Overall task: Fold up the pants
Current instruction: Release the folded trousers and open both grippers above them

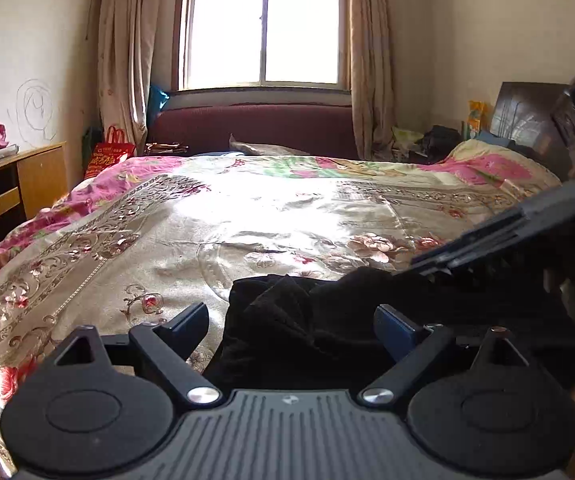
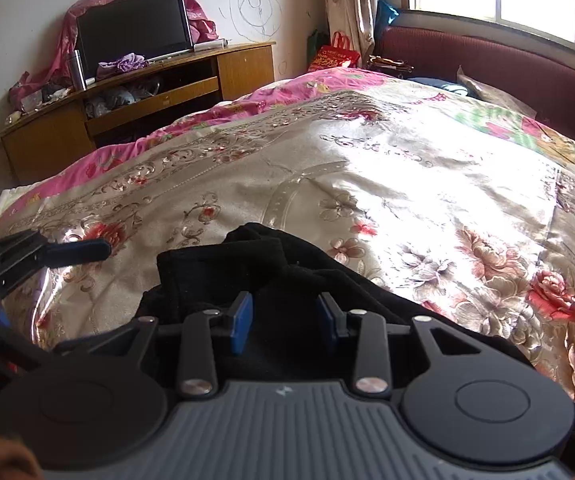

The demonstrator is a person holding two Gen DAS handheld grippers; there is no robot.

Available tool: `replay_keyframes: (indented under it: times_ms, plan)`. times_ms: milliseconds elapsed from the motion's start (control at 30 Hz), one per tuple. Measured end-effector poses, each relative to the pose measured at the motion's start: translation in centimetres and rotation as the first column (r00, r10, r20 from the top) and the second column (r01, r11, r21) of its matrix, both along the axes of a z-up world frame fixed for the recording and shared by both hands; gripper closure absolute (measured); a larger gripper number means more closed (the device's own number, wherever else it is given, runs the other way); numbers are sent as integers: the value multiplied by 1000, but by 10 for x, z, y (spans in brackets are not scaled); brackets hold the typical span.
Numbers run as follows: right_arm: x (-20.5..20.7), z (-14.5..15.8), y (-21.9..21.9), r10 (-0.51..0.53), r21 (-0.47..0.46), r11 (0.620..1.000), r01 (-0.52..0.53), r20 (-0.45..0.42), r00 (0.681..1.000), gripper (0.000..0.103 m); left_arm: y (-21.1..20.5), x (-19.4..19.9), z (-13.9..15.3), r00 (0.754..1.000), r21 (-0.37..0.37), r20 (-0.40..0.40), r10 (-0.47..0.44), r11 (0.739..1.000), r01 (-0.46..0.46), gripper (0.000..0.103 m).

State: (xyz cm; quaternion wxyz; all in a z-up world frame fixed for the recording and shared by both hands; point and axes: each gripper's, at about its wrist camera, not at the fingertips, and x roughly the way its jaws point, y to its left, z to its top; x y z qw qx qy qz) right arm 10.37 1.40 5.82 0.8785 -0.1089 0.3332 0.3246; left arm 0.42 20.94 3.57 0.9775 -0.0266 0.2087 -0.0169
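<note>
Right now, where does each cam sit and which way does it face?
Left wrist: on the left hand-held gripper, jaws wide open, nothing gripped; looks across the black pants and bed toward the window. The right hand-held gripper enters at right.
Right wrist: on the right hand-held gripper, jaws part open above the pants; faces the TV cabinet in the corner. A left hand-held gripper finger shows at left.
Shared: pants, floral bedspread, maroon headboard, window.

Black pants (image 2: pixel 287 276), cream floral bedspread (image 1: pixel 215 220) edged pink, maroon headboard (image 1: pixel 255 128), blue-padded tongs (image 2: pixel 283 320)
</note>
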Motion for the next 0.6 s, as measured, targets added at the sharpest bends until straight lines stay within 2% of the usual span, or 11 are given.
replay_keyframes:
  times_ms: [67,100,133,200,233,367,433,500,600]
  plan:
    - [-4,-6,1,22,-15,1000,-22,-17,1000,67,12,19,-5,999,-38,-25,44,998,-45,2]
    - [-8,-11,4,44,-30,999,-45,-16,999,67,15,30,-10,997,-32,-48,68,997,-69,15]
    - [-11,-14,8,61,-40,997,-62,-15,998,67,16,38,-16,993,-10,-85,76,997,-77,43]
    - [-15,-21,15,92,-46,995,-93,-27,995,67,19,48,-28,983,13,-168,75,997,-74,67]
    - [-16,-25,19,117,-50,992,-119,-38,992,67,20,49,-34,979,8,-195,66,998,-65,72]
    - [-22,-37,36,160,-83,983,-161,-19,987,67,17,28,-35,975,28,-208,81,997,-77,72]
    - [-19,-43,43,153,-102,983,-154,-23,988,67,23,21,-30,972,27,-208,111,994,-108,78]
    - [-17,-47,49,145,-121,982,-148,-30,989,67,29,23,-33,959,47,-233,158,987,-151,79]
    - [-20,-50,51,126,-161,979,-124,3,992,68,36,18,-30,954,19,-231,191,981,-192,79]
